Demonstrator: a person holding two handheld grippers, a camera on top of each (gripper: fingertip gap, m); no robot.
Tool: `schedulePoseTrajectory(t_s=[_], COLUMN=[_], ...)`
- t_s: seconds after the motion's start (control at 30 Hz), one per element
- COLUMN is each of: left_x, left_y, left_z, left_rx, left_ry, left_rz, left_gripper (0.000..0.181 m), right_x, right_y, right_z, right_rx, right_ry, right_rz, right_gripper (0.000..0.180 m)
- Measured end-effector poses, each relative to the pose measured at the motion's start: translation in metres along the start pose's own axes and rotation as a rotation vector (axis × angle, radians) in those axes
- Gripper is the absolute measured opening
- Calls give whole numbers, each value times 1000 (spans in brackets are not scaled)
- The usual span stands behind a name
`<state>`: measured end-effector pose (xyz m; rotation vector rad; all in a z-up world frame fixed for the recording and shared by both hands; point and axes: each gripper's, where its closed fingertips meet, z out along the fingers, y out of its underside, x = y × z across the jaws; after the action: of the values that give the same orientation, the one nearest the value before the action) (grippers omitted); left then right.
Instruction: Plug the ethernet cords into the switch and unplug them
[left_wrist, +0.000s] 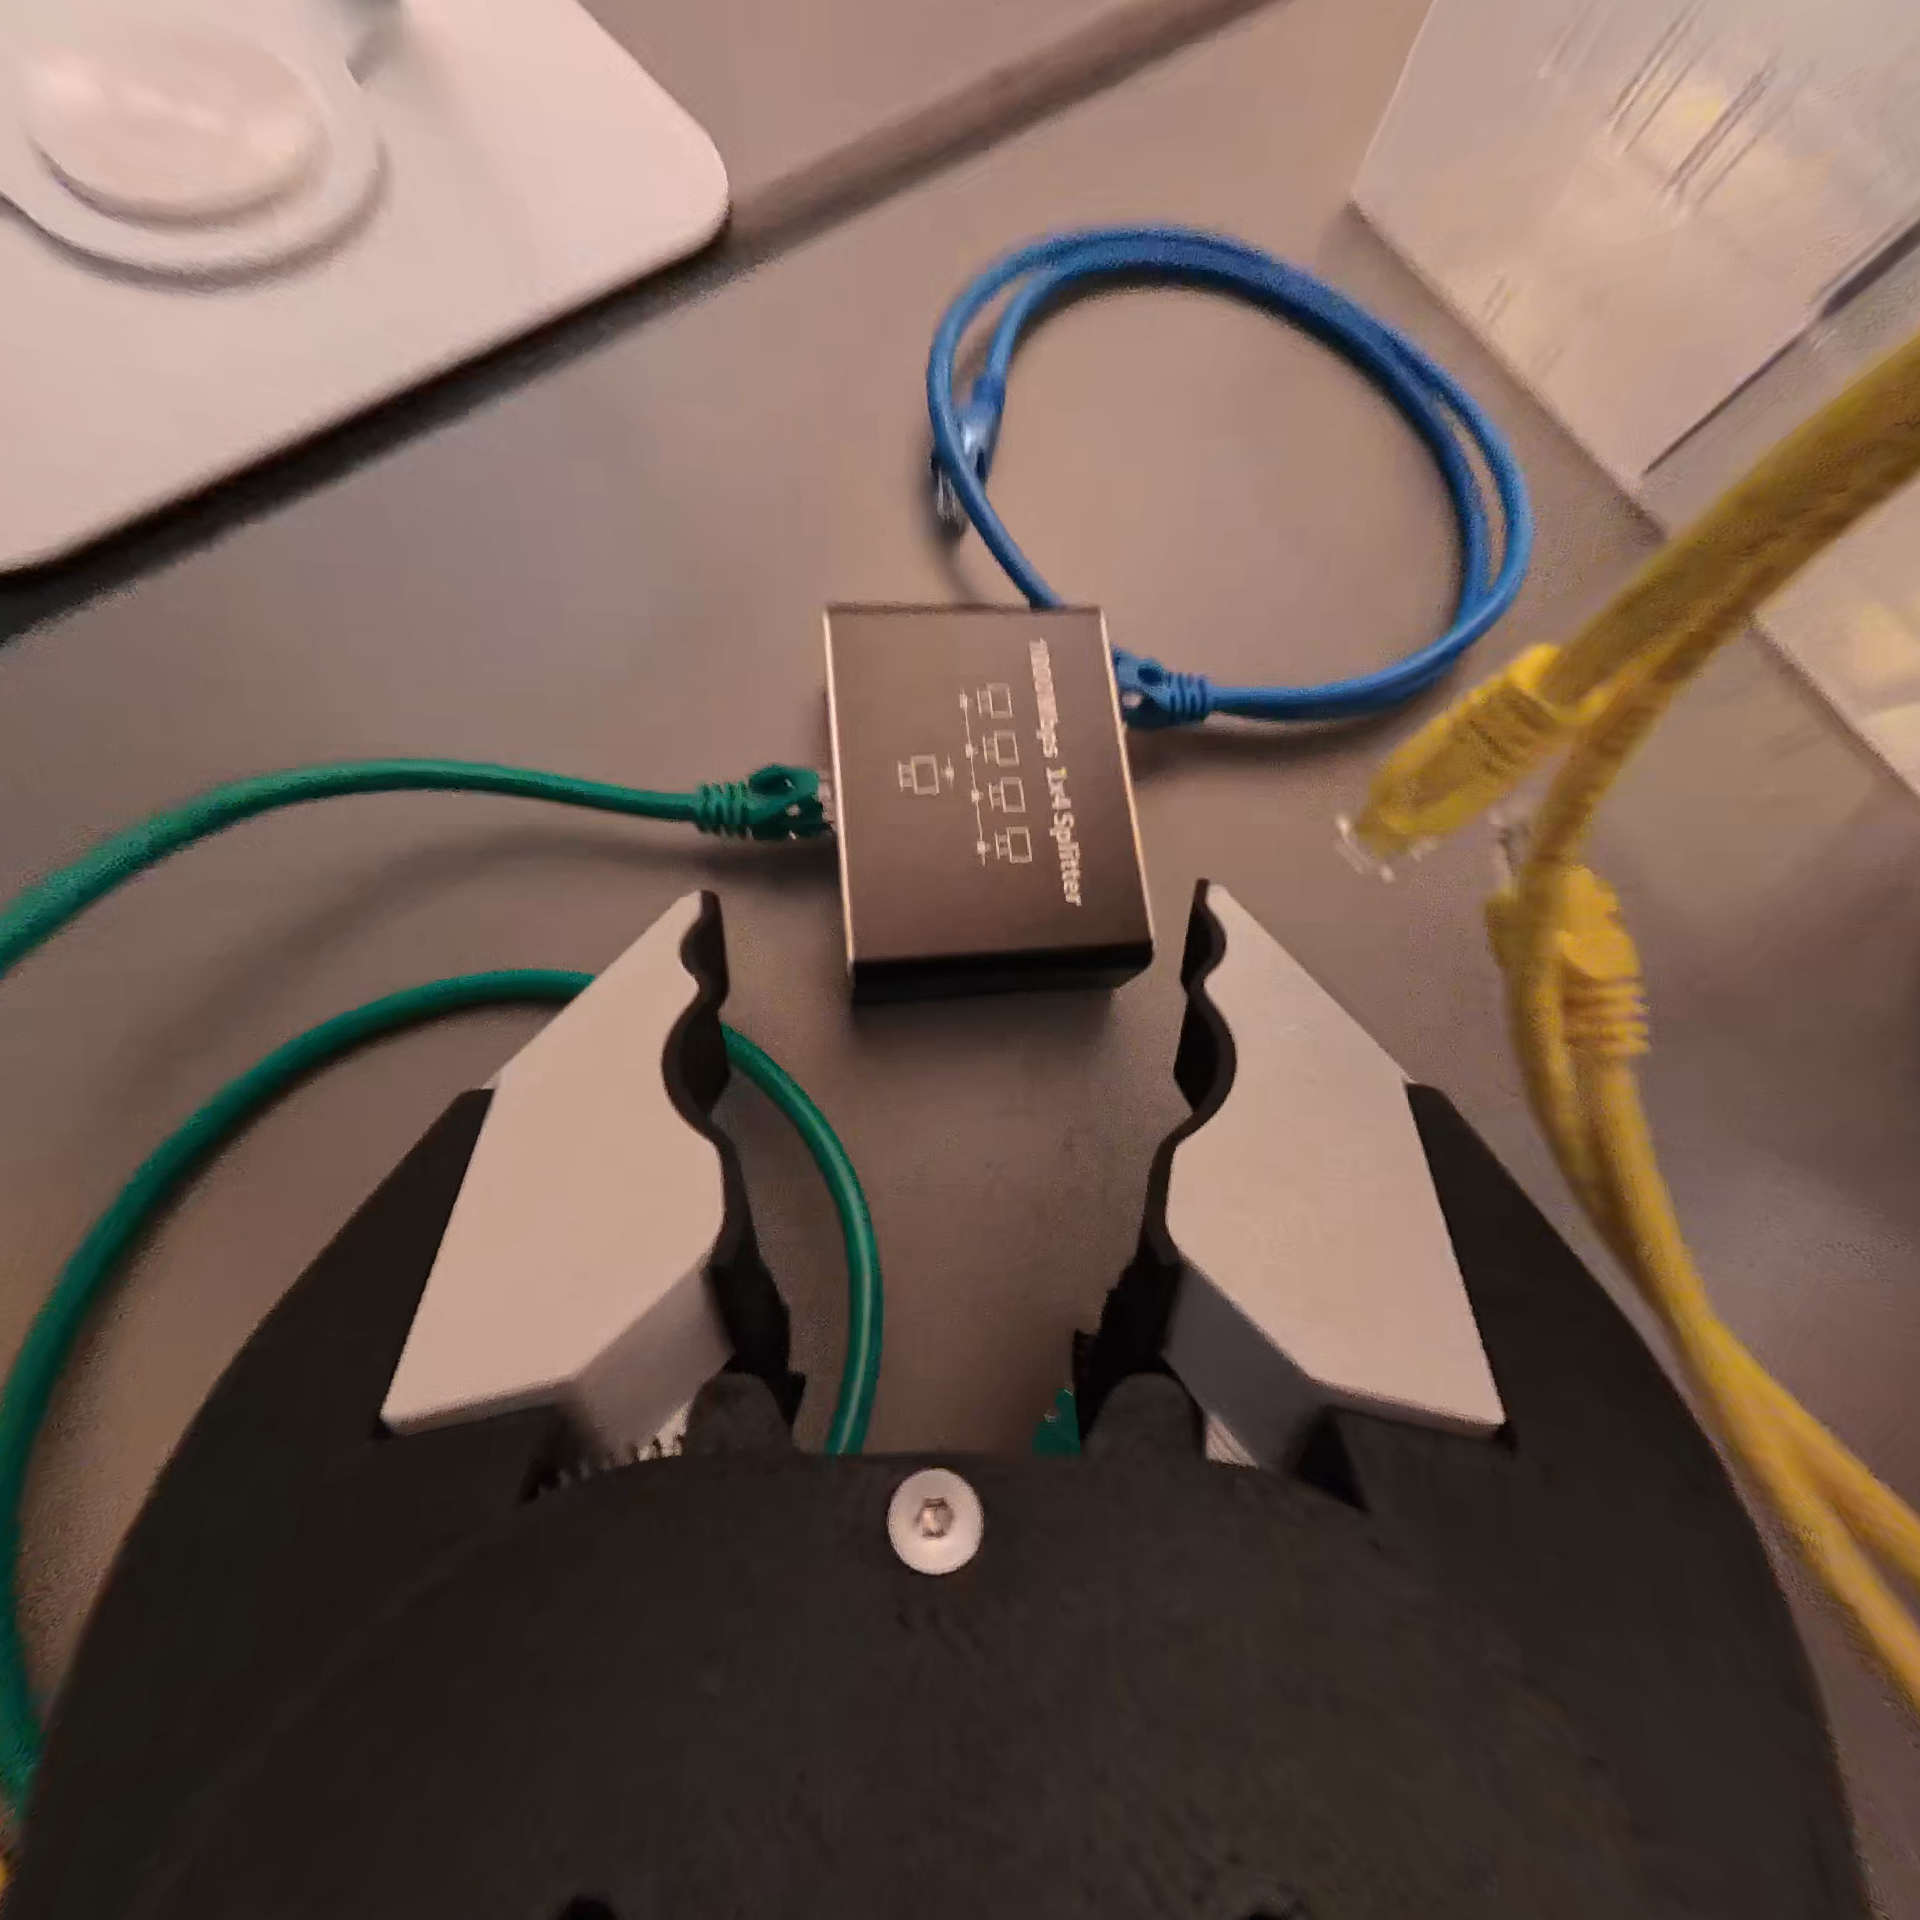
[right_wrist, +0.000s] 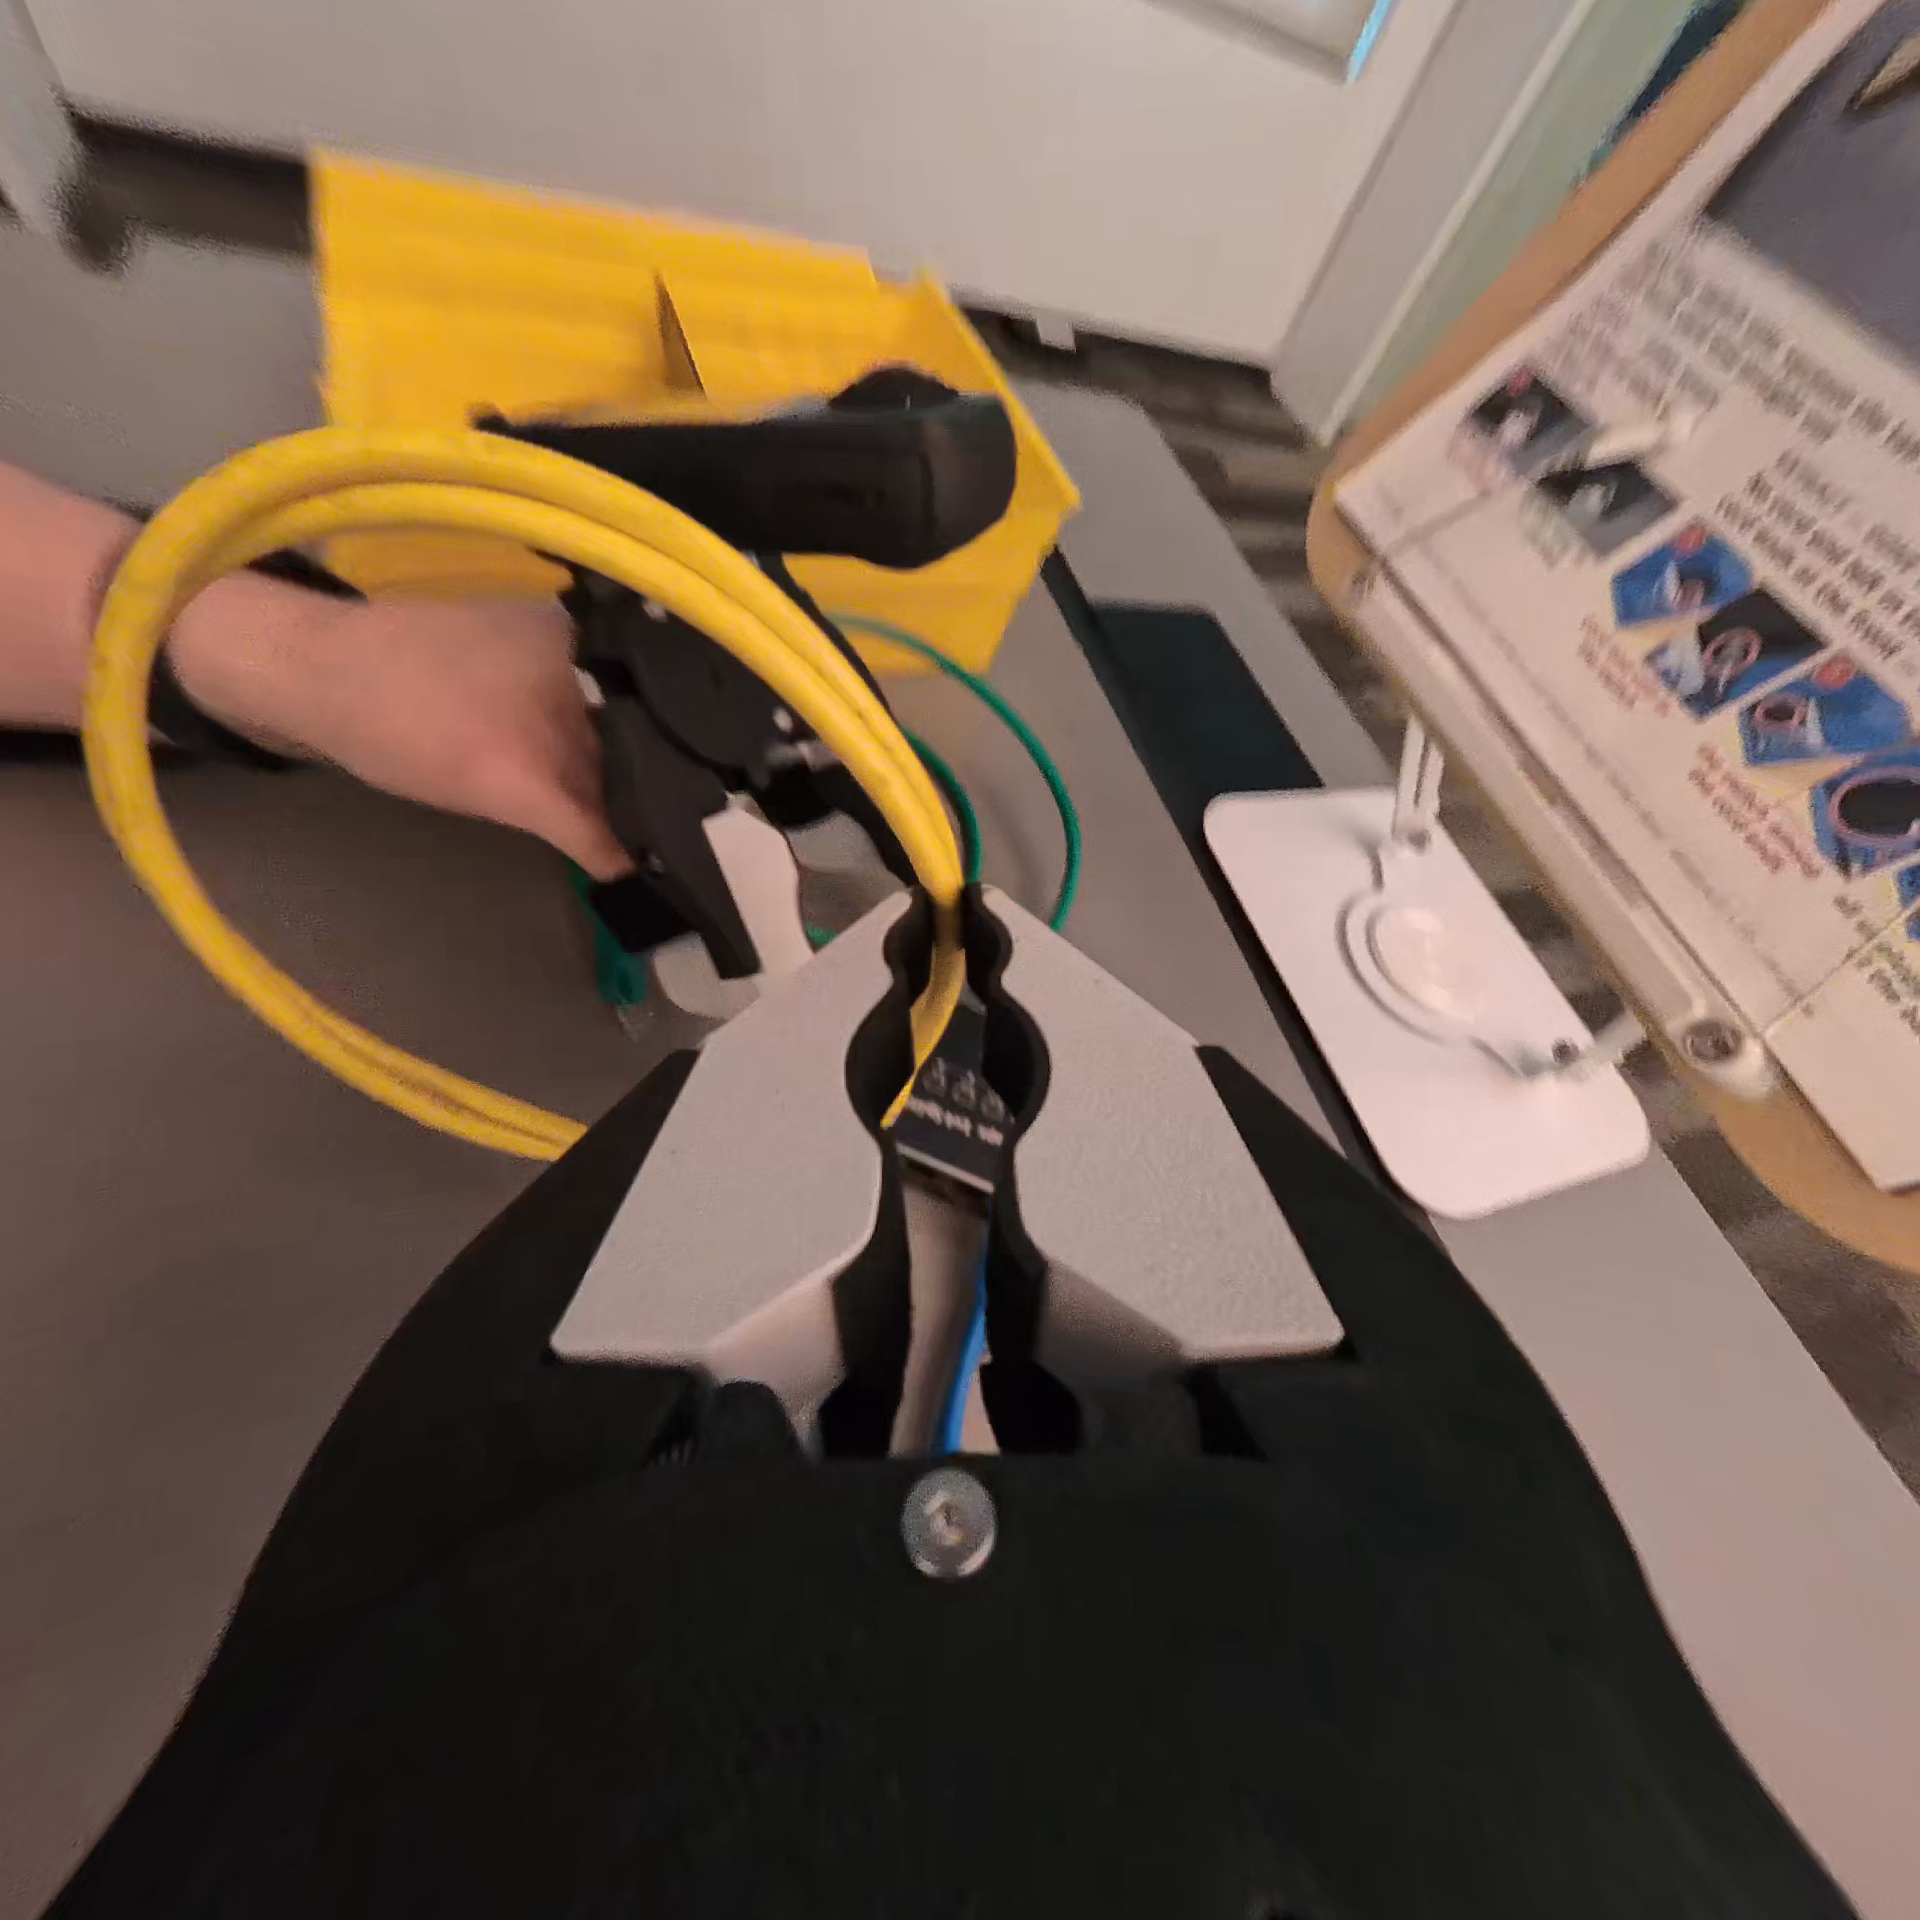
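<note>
The black switch (left_wrist: 977, 790) lies on the dark table just ahead of my left gripper (left_wrist: 956, 899), which is open and empty. A green cord's plug (left_wrist: 764, 816) sits in the switch's left side, and a blue cord's plug (left_wrist: 1164, 691) sits in its right side. My right gripper (right_wrist: 945, 904) is shut on the looped yellow cord (right_wrist: 312, 499) and holds it in the air. The cord's two plugs (left_wrist: 1455, 758) dangle to the right of the switch. The switch (right_wrist: 961, 1122) also shows through the right jaws.
A white stand base (left_wrist: 364, 260) lies at the far left, and it also shows in the right wrist view (right_wrist: 1423, 997). A clear sign holder (left_wrist: 1662, 208) stands at the far right. A yellow bin (right_wrist: 623, 312) stands behind the person's hand (right_wrist: 395, 686). A green cord loop (left_wrist: 312, 1122) lies under the left finger. The tips of one gripper are about 12 cm away from the tips of the other.
</note>
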<state>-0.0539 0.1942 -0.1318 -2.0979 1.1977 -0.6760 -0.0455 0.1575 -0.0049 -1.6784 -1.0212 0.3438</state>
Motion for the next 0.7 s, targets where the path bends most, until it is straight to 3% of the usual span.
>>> schedulePoseTrajectory(t_s=[0.2,0.33,0.4,0.5,0.63,0.7], left_x=[6,53,73,107,134,137], left_y=[-67,-111,-121,-116,-104,-105], left_z=[-63,-140,-174,-191,-178,-178], left_rx=[312,663,794,790,731,757], left_ry=[88,503,682,832,745,697], left_rz=[-20,-43,-39,65,254,280], left_gripper=[102,81,80,77,74,55], right_x=[-6,-21,-26,-31,-34,-38], right_y=[-75,-117,-131,-142,-151,-153], right_z=[-52,-93,-106,-115,-122,-123], right_rx=[398,634,708,749,781,788], right_ry=[-80,-148,-162,-147,-122,-133], right_rz=[85,65,64,46,38,31], right_gripper=[5,5,5,5,4,5])
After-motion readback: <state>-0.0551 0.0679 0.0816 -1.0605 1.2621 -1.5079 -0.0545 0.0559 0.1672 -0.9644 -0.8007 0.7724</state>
